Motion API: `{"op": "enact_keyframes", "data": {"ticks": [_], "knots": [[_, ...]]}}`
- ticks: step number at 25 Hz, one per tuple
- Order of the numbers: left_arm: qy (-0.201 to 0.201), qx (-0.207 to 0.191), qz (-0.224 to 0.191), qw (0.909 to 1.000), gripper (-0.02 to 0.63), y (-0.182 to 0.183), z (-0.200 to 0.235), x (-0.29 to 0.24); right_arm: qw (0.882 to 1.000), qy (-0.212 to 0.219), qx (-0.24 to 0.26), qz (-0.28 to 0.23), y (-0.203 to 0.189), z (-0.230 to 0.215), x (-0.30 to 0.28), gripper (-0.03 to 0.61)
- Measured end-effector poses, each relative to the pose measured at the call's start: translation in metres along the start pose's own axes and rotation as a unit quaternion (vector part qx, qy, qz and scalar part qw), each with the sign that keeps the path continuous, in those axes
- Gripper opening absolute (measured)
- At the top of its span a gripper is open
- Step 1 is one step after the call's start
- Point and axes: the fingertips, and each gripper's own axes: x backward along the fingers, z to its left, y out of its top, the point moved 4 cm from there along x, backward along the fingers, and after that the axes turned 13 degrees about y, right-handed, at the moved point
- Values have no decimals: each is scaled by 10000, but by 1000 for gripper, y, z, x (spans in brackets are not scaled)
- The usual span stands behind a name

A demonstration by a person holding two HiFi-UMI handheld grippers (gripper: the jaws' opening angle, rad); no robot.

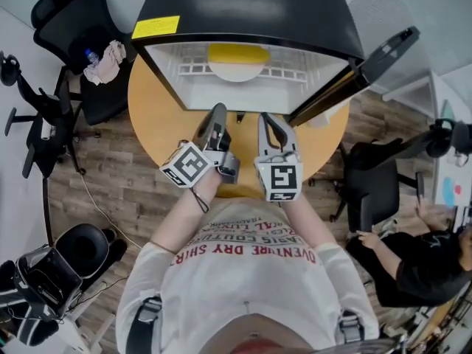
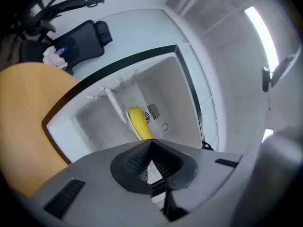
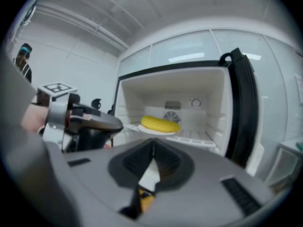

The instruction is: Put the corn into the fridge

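- One black-topped fridge (image 1: 251, 6) stands at the far side, its white inside open towards us.
- The round wooden counter (image 1: 158, 120) carries it, and we stand at its near edge.
- The fridge door (image 1: 387, 54) is swung wide to the right, so in our judgement closing it is what remains.
- The left gripper (image 1: 219, 111) hangs just before the fridge opening, rolled to one side. Its jaws are pressed together with nothing between them.
- The right gripper (image 1: 265, 120) is just beside it on the right, also pointed at the fridge. Its jaws meet at the tip and it too is empty.
- A white plate (image 3: 156, 131) sits on the wire shelf (image 1: 295, 72), towards the back of the fridge.
- The corn (image 3: 161, 123) lies on its side on that plate, well apart from both grippers, so we judge it already placed.
- We expect the corn to be light and stiff, and its round body may roll on the plate when nudged.
- If we needed to lift it, we would take it across the thick middle, jaws square to its length. The tapered ends would likely slip out.
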Motion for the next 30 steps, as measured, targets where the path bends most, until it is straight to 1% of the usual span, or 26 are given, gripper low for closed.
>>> {"op": "enact_keyframes", "data": {"ticks": [2,3,4,5,6,7,9,10,11,13,15,16,17,18,21,25,28,30], "knots": [[-73,-784,-138,9968,26,2,-4,8,10000,-5,14,-41,2,3,3,28],[-83,-1202,-200,9925,26,3,-6,12,10000,-15,43,-75,3,5,6,28],[-90,-1635,-261,9862,26,4,-8,15,9999,-31,70,-116,4,5,8,28],[-100,-2080,-329,9775,26,5,-12,18,9998,-48,84,-167,6,6,11,28],[-113,-2533,-409,9665,26,5,-16,21,9997,-59,86,-217,7,6,13,28],[-125,-2981,-499,9532,26,6,-21,24,9996,-62,87,-258,8,7,15,28],[-137,-3791,-675,9228,26,5,-30,30,9995,-37,100,-293,9,9,17,28],[-145,-4115,-746,9082,26,4,-34,32,9995,-11,107,-288,9,11,18,28],[-156,-4379,-805,8953,26,2,-37,34,9995,17,111,-289,8,12,19,28],[-184,-4783,-886,8735,26,-1,-41,36,9994,59,113,-319,9,13,20,28],[-219,-5120,-901,8540,26,-5,-45,38,9992,73,116,-364,10,14,21,28],[-237,-5251,-879,8462,26,-7,-47,39,9992,81,119,-364,10,14,22,28],[-253,-5330,-841,8416,26,-9,-48,39,9993,93,119,-355,10,14,23,28],[-273,-5362,-801,8399,26,-10,-49,40,9993,107,111,-354,10,15,23,28],[-299,-5337,-727,8420,26,-13,-49,40,9991,152,95,-394,11,16,25,28],[-328,-5358,-699,8408,26,-16,-53,41,9988,185,192,-402,12,17,24,28],[-435,-5249,-650,8476,26,-18,-57,43,9987,227,190,-412,13,17,24,28],[-461,-5205,-633,8502,26,-19,-57,43,9985,257,212,-440,14,18,23,28]]}}
